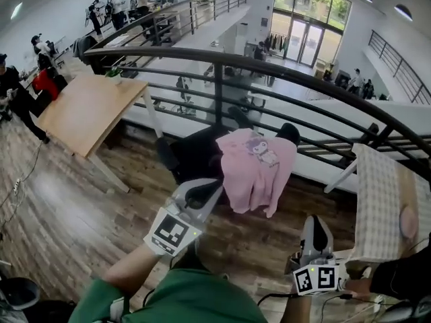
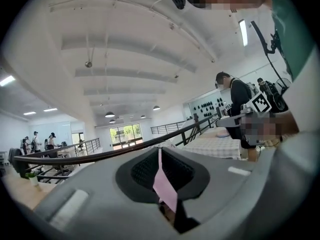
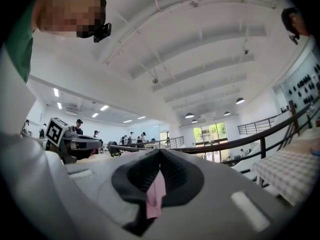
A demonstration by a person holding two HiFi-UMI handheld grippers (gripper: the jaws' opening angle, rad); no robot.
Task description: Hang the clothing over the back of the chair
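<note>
- The pink sweater (image 1: 256, 170) hangs over the back of the black chair (image 1: 194, 155), in front of the railing (image 1: 283, 73).
- The left gripper (image 1: 205, 192) is near the sweater's lower edge, jaws together. A thin pink strip shows in the slit, possibly cloth.
- The right gripper (image 1: 315, 224) is well apart from the sweater, jaws likewise together.

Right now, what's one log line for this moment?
garment: pink cartoon-print sweatshirt draped over black chair back | left gripper: shut | right gripper: shut

Green shirt (image 1: 176, 305), grey left gripper (image 1: 202, 195) and right gripper (image 1: 315, 229) with marker cubes (image 1: 172, 233)
</note>
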